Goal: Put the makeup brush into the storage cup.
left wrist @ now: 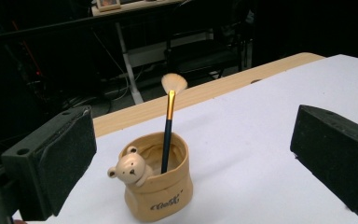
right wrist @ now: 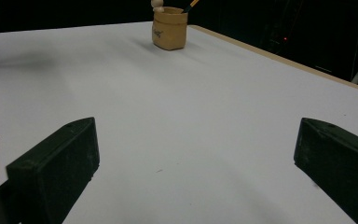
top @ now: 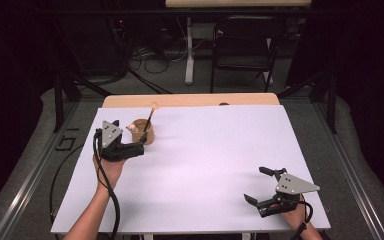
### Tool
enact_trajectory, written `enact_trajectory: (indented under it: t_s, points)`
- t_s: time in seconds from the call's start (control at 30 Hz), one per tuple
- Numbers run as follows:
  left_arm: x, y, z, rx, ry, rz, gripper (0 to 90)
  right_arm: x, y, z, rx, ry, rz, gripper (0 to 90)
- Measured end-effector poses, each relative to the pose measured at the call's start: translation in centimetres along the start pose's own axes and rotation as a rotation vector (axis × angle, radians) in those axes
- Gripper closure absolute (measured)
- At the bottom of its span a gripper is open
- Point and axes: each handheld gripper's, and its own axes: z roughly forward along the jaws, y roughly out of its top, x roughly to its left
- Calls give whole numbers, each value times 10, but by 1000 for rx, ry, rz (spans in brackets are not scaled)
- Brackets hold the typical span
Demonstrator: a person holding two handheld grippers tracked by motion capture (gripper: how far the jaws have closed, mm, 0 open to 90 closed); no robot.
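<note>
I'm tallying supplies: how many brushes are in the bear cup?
1. A single brush stands in the tan bear cup at the table's far left, bristles up, leaning on the rim. Anything shorter inside could be hidden.

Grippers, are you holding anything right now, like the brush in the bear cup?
Nothing is held. The left gripper is open around the cup without touching it; the brush stands inside. The right gripper is open over bare table.

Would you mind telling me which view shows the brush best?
The left gripper view: the brush stands close, bristles up, in the bear cup. The high view shows it small, as a thin stick. The right gripper view, far off, catches a bit of handle at the top edge.
</note>
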Motion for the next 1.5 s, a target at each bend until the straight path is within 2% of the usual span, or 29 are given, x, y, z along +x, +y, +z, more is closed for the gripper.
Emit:
enact_trajectory:
  t_s: [0.2, 0.4, 0.57, 0.73, 0.97, 1.17, 1.5]
  points:
    - [-1, -9, -16, -28, -12, 3, 1, 0, 0, 0, 1, 1, -1, 0]
    - [0, -19, -29, -31, -33, 0, 0, 0, 0, 1, 2, 2, 1, 0]
    - [-1, -28, -37, -36, -66, 1, 0, 0, 0, 1, 2, 0, -4, 0]
    - [-4, -38, -41, -25, -95, -9, 0, 0, 0, 1, 3, 1, -4, 0]
    - [-6, -49, -48, -19, -124, 5, 0, 0, 0, 1, 3, 1, -5, 0]
    - [-7, -57, -52, 2, -130, -4, 0, 0, 0, 1, 3, 1, -5, 0]
    - [-8, -73, -56, -10, -184, 10, 0, 0, 0, 1, 10, 1, -7, 0]
